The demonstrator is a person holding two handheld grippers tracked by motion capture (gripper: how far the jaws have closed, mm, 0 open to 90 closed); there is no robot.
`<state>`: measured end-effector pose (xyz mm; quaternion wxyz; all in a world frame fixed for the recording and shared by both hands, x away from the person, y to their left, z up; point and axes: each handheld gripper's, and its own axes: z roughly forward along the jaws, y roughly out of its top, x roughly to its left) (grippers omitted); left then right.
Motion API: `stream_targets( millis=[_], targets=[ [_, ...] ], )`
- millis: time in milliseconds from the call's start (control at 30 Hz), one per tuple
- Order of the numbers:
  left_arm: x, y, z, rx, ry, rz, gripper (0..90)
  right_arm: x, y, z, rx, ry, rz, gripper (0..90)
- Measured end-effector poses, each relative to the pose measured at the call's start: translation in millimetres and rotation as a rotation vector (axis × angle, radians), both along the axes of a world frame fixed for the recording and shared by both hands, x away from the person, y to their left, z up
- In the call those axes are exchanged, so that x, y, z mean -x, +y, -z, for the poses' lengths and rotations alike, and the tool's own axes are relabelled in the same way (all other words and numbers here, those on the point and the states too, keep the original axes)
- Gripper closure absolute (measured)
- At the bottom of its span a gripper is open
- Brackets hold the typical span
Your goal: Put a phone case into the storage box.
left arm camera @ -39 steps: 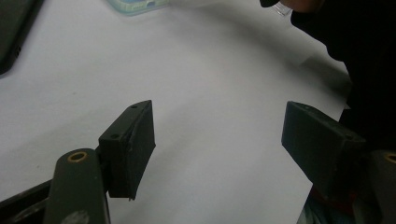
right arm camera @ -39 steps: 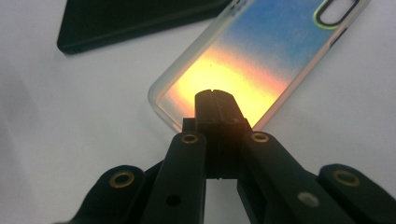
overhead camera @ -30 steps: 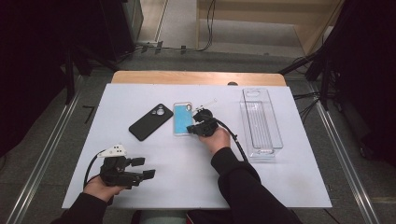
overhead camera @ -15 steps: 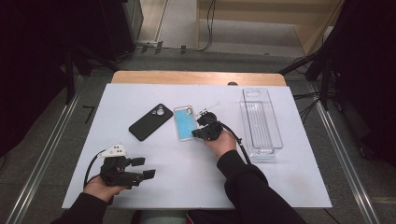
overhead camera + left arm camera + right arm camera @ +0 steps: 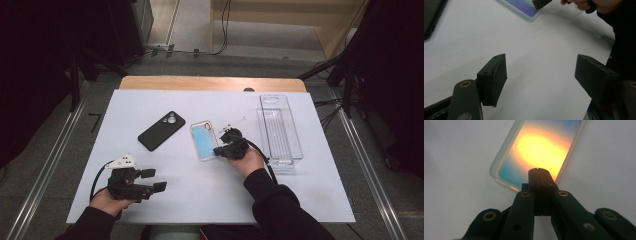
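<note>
A clear bin point(image 5: 280, 131) stood at the right of the white table point(image 5: 200, 190), long side running away from the person, with nothing visible in it. Just left of it lay a blue case point(image 5: 204, 140), flat and open side up; in the right gripper view its inside point(image 5: 541, 147) showed yellow in the middle and blue toward the rim. A black phone point(image 5: 161, 130) lay left of the case, a little apart, camera side up.

The right gripper point(image 5: 222, 150) had its jaws pressed together with nothing between them, the tip point(image 5: 539, 173) over the case's near right edge; whether it touched, I could not tell. The left gripper point(image 5: 154, 181) sat at the near left of the table, well apart from everything, its jaws spread over bare surface point(image 5: 541, 82).
</note>
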<state>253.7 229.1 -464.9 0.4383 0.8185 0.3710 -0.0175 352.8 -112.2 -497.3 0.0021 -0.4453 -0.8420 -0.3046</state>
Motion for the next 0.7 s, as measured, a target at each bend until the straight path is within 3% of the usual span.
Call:
stream_targets(
  millis=[300, 467, 600, 700],
  targets=[
    [-0.1, -0.4, 0.0, 0.002, -0.001, 0.002, 26.0, 4.6, -11.0, 0.2, 0.014, -0.029, 0.004, 87.5],
    [-0.6, 0.5, 0.0, 0.009, 0.003, -0.002, 26.0, 14.2, -16.8, -15.0, -0.068, -0.066, -0.009, 80.1],
    [0.0, 0.2, -0.8, 0.013, -0.001, 0.006, 26.0, 25.9, -22.6, -30.9, -0.12, -0.107, -0.039, 66.9],
    [0.6, -0.1, -1.2, 0.016, -0.003, 0.006, 26.0, 32.5, -28.8, -38.8, -0.165, -0.106, -0.076, 51.3]
  ],
)
